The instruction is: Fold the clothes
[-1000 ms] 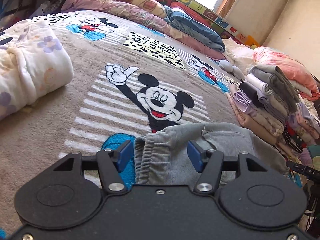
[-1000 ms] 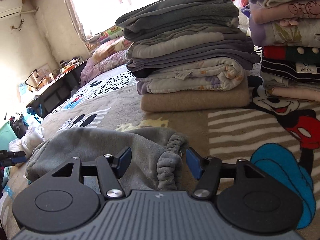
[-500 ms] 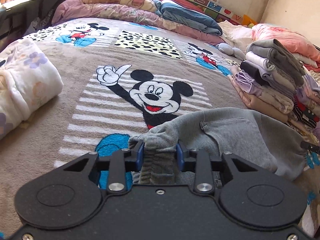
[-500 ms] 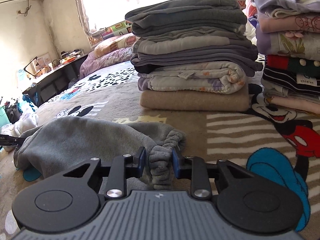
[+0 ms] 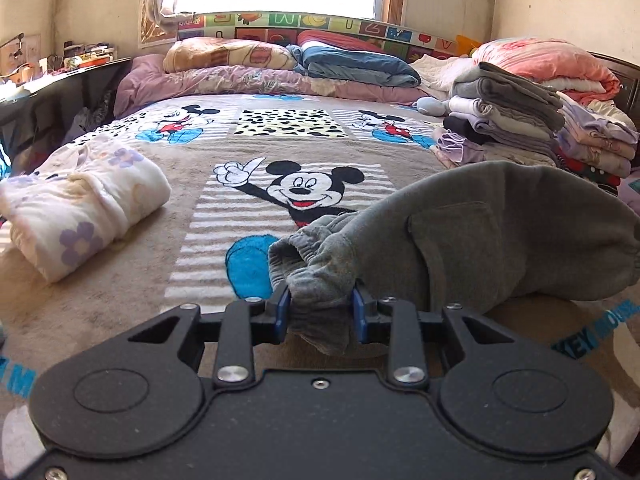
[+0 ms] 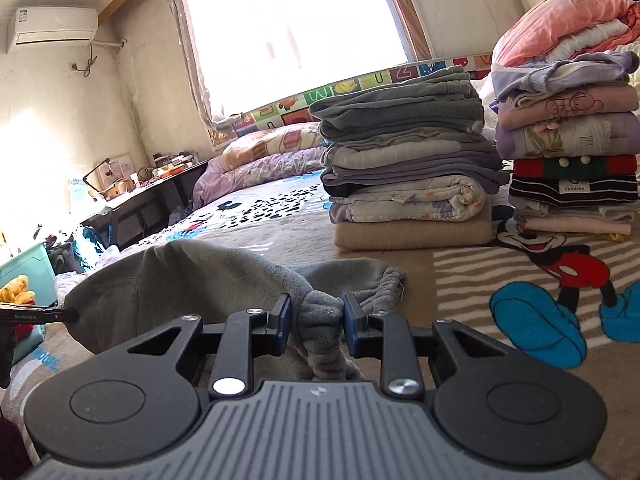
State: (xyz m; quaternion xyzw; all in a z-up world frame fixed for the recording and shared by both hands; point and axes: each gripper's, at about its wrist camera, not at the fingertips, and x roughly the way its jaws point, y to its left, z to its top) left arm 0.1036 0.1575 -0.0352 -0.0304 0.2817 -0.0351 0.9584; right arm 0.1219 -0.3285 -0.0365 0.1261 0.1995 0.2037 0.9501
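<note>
Grey sweatpants [image 5: 480, 236] hang between my two grippers above the Mickey Mouse bedspread [image 5: 280, 152]. My left gripper [image 5: 320, 312] is shut on one end of the elastic waistband. My right gripper [image 6: 316, 316] is shut on the other bunched end of the grey sweatpants [image 6: 192, 276]. The garment is lifted and sags in the middle, with a back pocket facing the left wrist view. The left gripper's tip shows at the far left of the right wrist view [image 6: 60, 314].
Two stacks of folded clothes [image 6: 408, 176] [image 6: 568, 140] stand on the bed to the right. A folded white floral blanket [image 5: 84, 204] lies to the left. Pillows and quilts [image 5: 280, 68] line the headboard. A dark desk [image 6: 140, 200] and a green bin [image 6: 28, 268] stand beside the bed.
Both grippers closed on the waistband ends of the grey sweatpants, then lifted them off the bedspread. The garment now hangs raised between them.
</note>
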